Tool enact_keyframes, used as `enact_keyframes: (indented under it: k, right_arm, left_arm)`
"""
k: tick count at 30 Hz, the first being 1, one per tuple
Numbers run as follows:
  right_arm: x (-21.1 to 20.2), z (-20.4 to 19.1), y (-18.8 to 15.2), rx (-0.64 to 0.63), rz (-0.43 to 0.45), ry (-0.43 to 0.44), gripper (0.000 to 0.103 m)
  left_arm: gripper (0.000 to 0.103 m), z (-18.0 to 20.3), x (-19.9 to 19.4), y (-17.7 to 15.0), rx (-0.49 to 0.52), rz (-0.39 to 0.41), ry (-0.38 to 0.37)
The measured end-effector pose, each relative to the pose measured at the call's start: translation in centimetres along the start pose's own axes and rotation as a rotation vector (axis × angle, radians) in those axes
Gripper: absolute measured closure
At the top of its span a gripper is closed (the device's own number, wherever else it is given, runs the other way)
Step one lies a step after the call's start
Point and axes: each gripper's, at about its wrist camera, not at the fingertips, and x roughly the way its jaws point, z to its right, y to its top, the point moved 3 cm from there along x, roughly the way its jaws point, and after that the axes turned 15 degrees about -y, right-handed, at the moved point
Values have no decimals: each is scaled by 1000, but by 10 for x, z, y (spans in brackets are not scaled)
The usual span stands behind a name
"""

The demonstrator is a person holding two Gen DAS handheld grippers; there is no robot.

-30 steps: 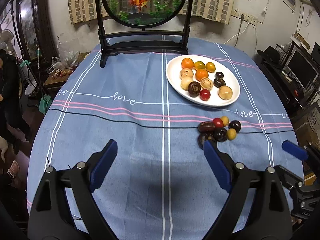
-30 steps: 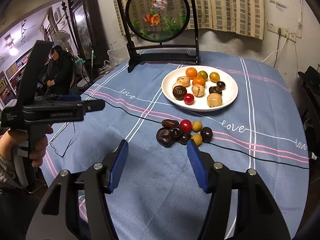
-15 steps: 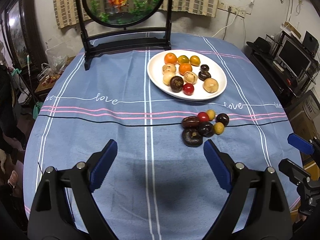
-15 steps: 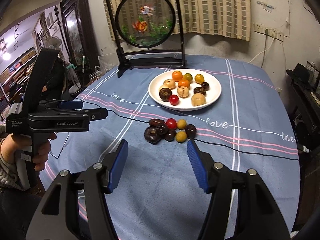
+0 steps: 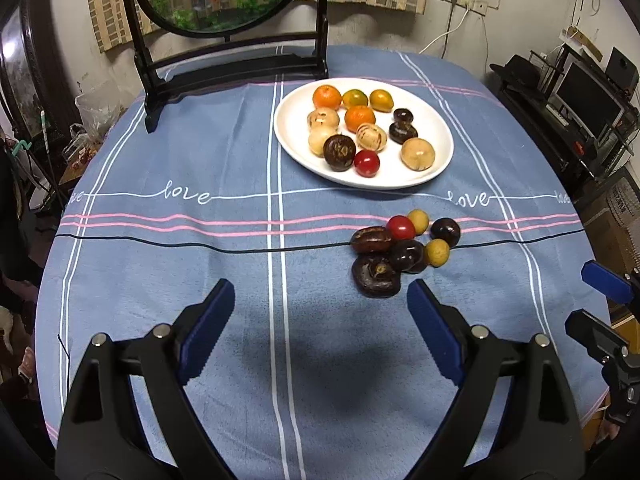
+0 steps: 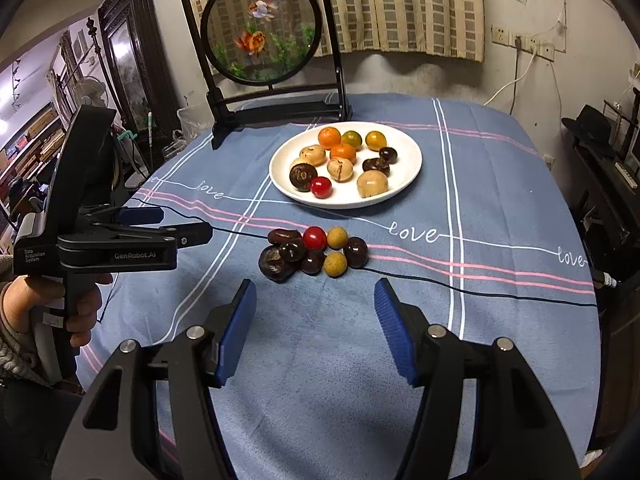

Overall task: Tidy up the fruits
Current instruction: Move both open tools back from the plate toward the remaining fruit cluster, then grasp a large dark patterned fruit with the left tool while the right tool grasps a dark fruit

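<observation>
A white plate [image 5: 440,136] [image 6: 408,160] on the blue tablecloth holds several small fruits: orange, green, tan, dark brown and one red. Nearer me a loose cluster of fruits [image 5: 400,252] [image 6: 312,252] lies on the cloth: dark brown ones, a red one and two yellow ones. My left gripper [image 5: 320,304] hovers open just short of the cluster, which sits ahead and to its right. My right gripper [image 6: 316,304] is open too, with nothing between its blue pads, and the cluster lies just beyond its tips. The left gripper [image 6: 176,228] also shows at the left of the right wrist view, held by a hand.
A round goldfish screen on a black stand [image 5: 228,60] [image 6: 276,108] rises at the table's far side, behind the plate. A black cable [image 5: 200,246] crosses the cloth. Shelves with electronics [image 5: 580,100] stand off the table's right edge. The right gripper's tips [image 5: 604,300] show at the right.
Both grippers have moved forward and lower toward the loose cluster, which now looks larger and nearer in both views. Neither gripper's opening has changed.
</observation>
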Motion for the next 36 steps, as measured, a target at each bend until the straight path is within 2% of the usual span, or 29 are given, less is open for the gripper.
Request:
enact_keyframes:
  k: [5,15,22,27,33,34,36]
  right_arm:
    - [16,2,-1,5,-42,10,41]
    - [44,13,-5,50,-116,9,41]
    - [52,26,-10,103,-146,-9,41]
    - [53,31,-13,117,-156,-20,41]
    - [54,34,-14,126,-166,-31,41]
    - [55,34,-13,127,-168,-30,41]
    - [56,34,-14,127,-169,-27,41]
  left_arm:
    - [13,-8,19,-1,-17,-38,1]
    - [13,-29,65,-18,-71,-121,-47]
    - [13,-8,94,-15,13,-153,-99]
    - [13,-1,111,-9,30,-159,-139]
    - [16,0,126,-3,74,-136,-129]
    - [21,0,125,-3,78,-125,-141]
    - [46,2,123,-1,95,-115,-169]
